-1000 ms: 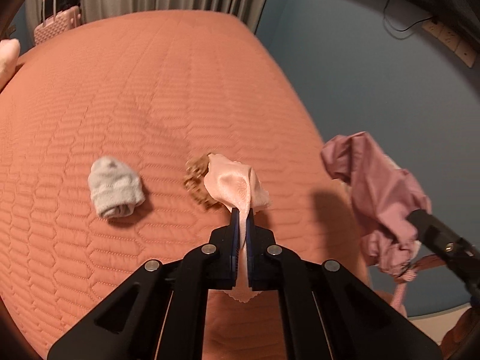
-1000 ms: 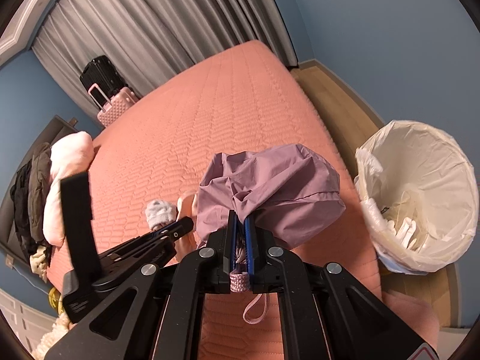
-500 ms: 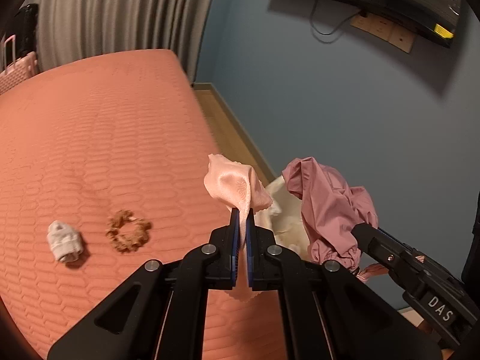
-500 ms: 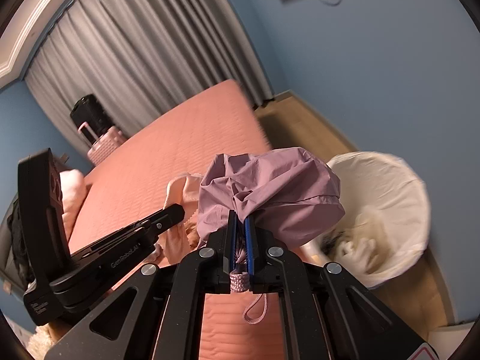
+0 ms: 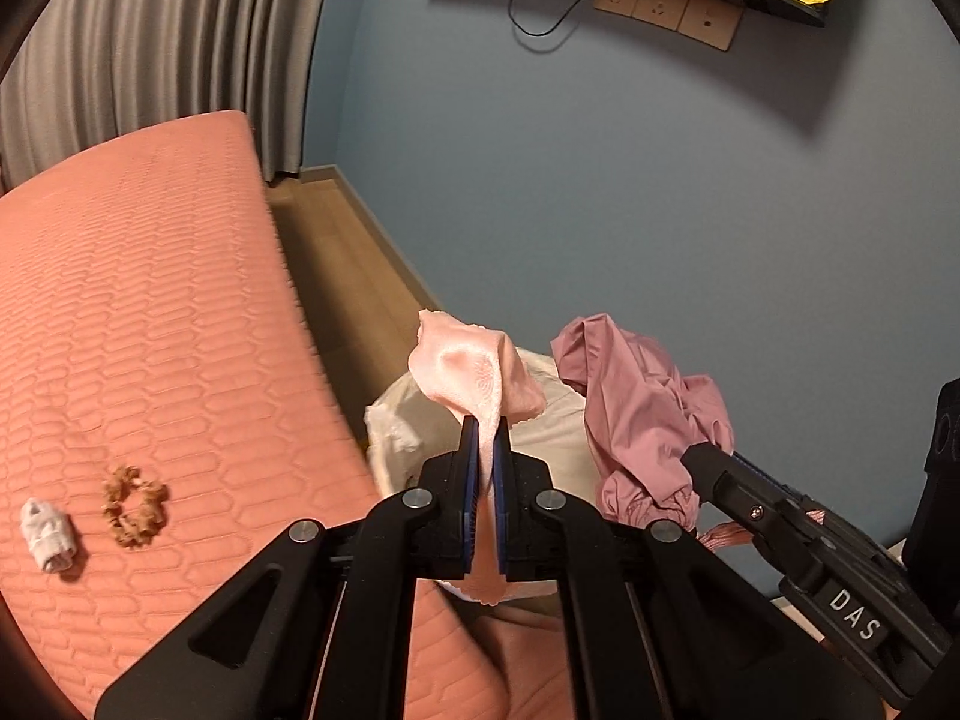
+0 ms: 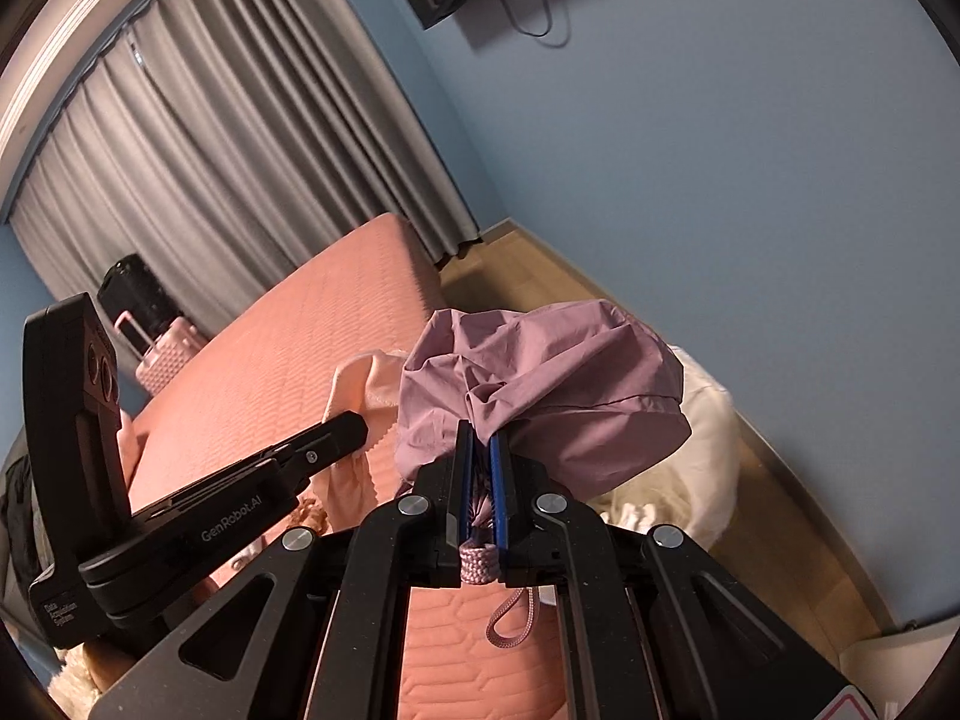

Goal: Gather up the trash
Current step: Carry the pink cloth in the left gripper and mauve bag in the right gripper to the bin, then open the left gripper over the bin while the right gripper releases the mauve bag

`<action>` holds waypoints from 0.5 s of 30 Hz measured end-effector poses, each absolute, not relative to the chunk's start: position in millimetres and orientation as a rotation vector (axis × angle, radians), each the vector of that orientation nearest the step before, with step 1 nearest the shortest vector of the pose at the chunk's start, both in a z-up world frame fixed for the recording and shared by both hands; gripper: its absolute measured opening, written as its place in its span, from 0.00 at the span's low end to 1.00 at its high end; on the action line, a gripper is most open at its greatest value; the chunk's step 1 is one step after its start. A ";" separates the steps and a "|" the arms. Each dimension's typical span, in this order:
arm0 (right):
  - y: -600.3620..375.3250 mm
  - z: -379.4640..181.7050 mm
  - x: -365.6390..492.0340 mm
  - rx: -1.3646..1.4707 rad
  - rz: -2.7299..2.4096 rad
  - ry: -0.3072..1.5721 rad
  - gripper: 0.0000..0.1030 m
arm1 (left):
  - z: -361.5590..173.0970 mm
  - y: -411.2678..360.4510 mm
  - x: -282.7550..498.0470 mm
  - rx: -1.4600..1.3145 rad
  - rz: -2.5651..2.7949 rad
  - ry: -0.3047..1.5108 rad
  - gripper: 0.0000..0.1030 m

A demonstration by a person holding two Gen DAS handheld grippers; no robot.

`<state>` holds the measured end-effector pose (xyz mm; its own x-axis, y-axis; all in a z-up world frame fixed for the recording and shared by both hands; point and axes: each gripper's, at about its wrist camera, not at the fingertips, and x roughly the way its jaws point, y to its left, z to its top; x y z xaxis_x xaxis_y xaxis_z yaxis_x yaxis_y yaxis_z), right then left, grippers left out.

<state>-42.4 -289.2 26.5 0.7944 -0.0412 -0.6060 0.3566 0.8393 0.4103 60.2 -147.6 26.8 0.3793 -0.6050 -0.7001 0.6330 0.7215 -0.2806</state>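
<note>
My left gripper [image 5: 486,420] is shut on a pale pink cloth [image 5: 474,369] and holds it in the air over the bin. My right gripper [image 6: 481,432] is shut on a mauve drawstring cloth [image 6: 540,384], also seen in the left wrist view [image 5: 636,414]. Both hang above a bin with a white liner [image 5: 396,420] that stands on the floor beside the bed; its liner shows in the right wrist view [image 6: 708,414]. The left gripper [image 6: 354,426] and its pink cloth [image 6: 354,384] sit left of the mauve cloth.
The orange quilted bed [image 5: 150,330] lies to the left, with a brown scrunchie [image 5: 133,505] and a small white rolled sock [image 5: 47,535] on it. A wooden floor strip [image 5: 342,276] runs along the blue wall. Grey curtains and suitcases [image 6: 150,324] stand behind.
Both grippers have swung right, away from the bed surface, carrying their cloths to above the bin. The sock and scrunchie stay on the bed and have slid left in view.
</note>
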 end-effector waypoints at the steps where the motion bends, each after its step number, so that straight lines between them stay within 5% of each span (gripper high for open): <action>1: -290.8 26.4 -43.1 0.543 -0.231 0.620 0.05 | 26.9 -150.9 60.6 0.033 -0.795 0.886 0.06; 5: -292.5 26.1 -44.4 0.549 -0.241 0.615 0.05 | 27.5 -156.8 62.7 0.037 -0.793 0.894 0.18; 7: -290.6 25.1 -44.4 0.550 -0.242 0.614 0.05 | 28.3 -157.5 61.9 0.034 -0.778 0.882 0.42; 9: -289.2 25.5 -42.6 0.550 -0.242 0.612 0.05 | 30.4 -155.6 60.2 0.034 -0.753 0.857 0.54; 15: -287.0 25.9 -40.5 0.544 -0.241 0.610 0.05 | 31.2 -147.1 62.6 0.027 -0.714 0.845 0.56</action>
